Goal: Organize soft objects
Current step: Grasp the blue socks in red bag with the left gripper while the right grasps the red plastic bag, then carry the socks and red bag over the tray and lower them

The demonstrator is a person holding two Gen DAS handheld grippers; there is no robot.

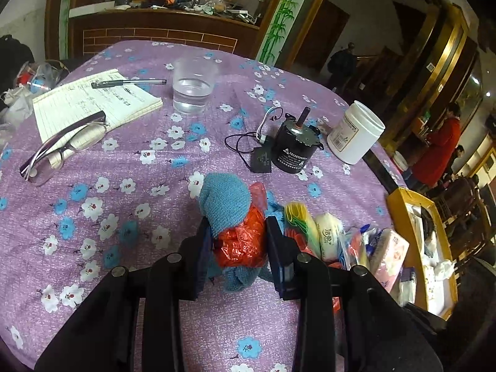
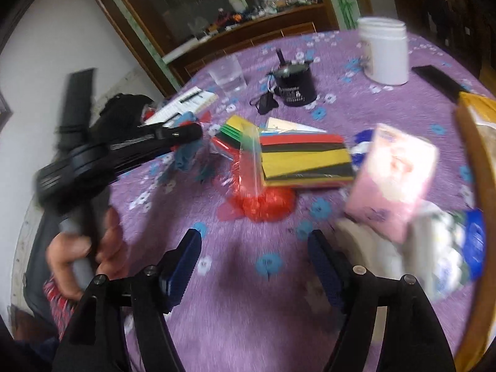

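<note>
Left wrist: purple floral tablecloth (image 1: 130, 161) — brick-patterned counter (image 1: 155, 38) (cluttered) behind.

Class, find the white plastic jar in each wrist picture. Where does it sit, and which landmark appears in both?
Left wrist view: white plastic jar at right of centre, tilted by the lens.
Right wrist view: white plastic jar near the top right.
Shared landmark: the black motor just left of it.
</note>
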